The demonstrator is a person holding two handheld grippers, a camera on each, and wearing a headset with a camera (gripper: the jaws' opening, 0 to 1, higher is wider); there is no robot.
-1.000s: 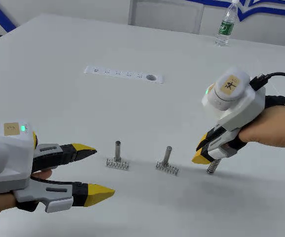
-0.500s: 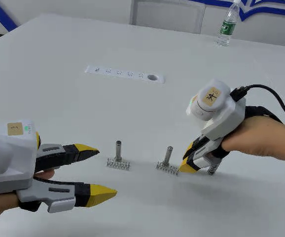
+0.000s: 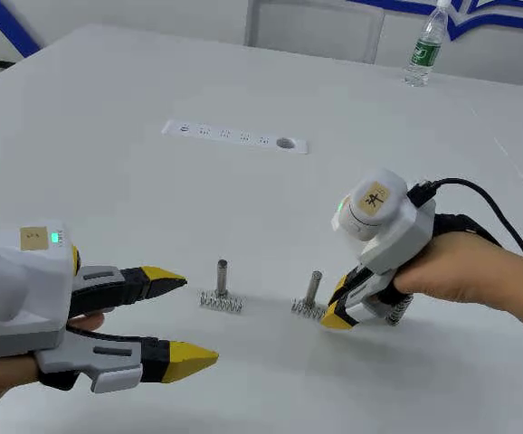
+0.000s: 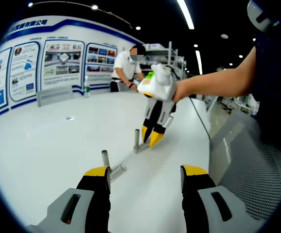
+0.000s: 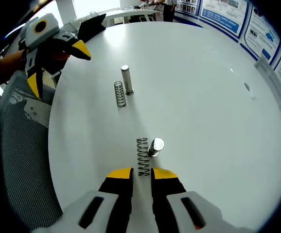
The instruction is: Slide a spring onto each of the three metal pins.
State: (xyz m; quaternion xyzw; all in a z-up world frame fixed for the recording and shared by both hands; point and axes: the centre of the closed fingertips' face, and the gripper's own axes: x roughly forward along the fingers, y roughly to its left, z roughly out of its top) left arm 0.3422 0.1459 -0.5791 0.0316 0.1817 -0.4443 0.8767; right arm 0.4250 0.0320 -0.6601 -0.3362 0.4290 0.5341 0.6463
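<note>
The middle spring [image 5: 143, 156] is lying flat on the white table [image 3: 108, 136], touching the foot of the middle pin [image 5: 156, 144]. The right gripper [image 5: 142, 175] is bracketing the spring's near end, its fingers drawn narrow with a sliver of gap on each side. I judge the step in hand to be picking up the second spring. Next the jaws need to close gently on the coil, lift it, turn it upright and line its bore over the pin's top.

Further right, the right pin [image 3: 394, 307] seems to be wearing a spring already, though it is half hidden behind that gripper. To the left, the left pin [image 3: 222, 274] is standing bare with the left spring [image 3: 221, 301] lying at its foot. The left gripper [image 3: 187, 319] is hovering near them, fingers wide and holding nothing.

A power strip [image 3: 234, 137] and a bottle [image 3: 427, 45] are sitting far off. Nothing is blocking the way, though the middle pin is crowding the fingers.
</note>
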